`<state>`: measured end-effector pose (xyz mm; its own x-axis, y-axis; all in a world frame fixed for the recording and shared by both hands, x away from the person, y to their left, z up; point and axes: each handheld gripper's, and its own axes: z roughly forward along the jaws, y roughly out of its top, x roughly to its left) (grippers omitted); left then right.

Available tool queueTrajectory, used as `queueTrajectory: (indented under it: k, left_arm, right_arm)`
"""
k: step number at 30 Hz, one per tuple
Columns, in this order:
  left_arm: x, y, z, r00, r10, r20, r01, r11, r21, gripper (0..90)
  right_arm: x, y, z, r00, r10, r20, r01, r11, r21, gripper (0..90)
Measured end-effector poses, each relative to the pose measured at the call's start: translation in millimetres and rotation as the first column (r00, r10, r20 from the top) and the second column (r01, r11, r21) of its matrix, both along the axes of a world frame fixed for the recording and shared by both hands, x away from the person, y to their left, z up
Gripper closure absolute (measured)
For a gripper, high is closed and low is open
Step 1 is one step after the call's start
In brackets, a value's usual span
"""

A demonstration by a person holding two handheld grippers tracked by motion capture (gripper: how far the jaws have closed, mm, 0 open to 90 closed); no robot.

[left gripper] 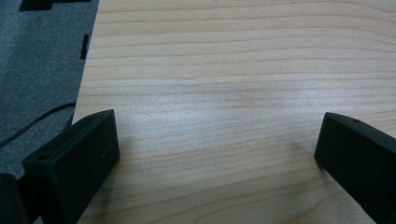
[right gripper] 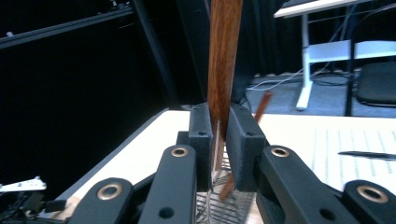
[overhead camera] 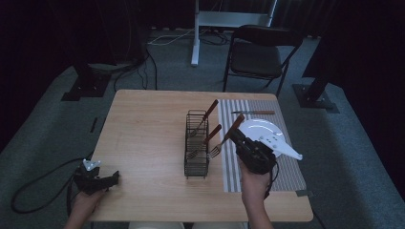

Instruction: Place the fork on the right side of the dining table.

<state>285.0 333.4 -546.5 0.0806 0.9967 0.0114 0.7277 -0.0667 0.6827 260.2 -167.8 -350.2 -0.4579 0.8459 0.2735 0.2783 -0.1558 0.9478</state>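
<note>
So the right gripper (overhead camera: 235, 137) has its fingers (right gripper: 201, 135) clamped on the wooden handle of a fork (overhead camera: 224, 140), holding it in the air just beside the wire cutlery rack (overhead camera: 196, 152) that sits mid-desk, tines pointing down toward the rack's near-right side. Looks to me like the fork is either coming out of the rack or about to go in, hard to call. Either way the trick is to keep the handle lined up with the fingers so it doesn't pivot, and steer the tines clear of the wire top edge and the two other forks (overhead camera: 204, 138) leaning in there. There's a white plate (overhead camera: 261, 131) and a knife (overhead camera: 254, 112) on the striped placemat (overhead camera: 286, 169) toward the right edge, so don't swing wide. The left gripper (overhead camera: 95, 180) just sits at the near-left corner of the desk (overhead camera: 143, 124), fingers (left gripper: 74, 163) wide apart, nothing between them. No brands, labels or readable writing anywhere that I can make out.
</note>
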Motion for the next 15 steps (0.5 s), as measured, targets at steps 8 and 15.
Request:
queueTrajectory:
  k: [8,15]
  left_arm:
    - [0.0,0.0,0.0,1.0000,0.000,0.000,0.000,1.0000,0.001,0.3]
    - [0.0,-0.1,0.0,1.0000,0.001,0.000,-0.001,1.0000,0.000,0.3]
  right_arm:
    - [-4.3,-38.7,-23.7,0.9922,-0.113,-0.053,0.112,0.993,-0.021,81.0]
    - [4.3,-63.5,-75.3,0.9634,-0.203,-0.176,0.200,0.979,-0.033,81.0]
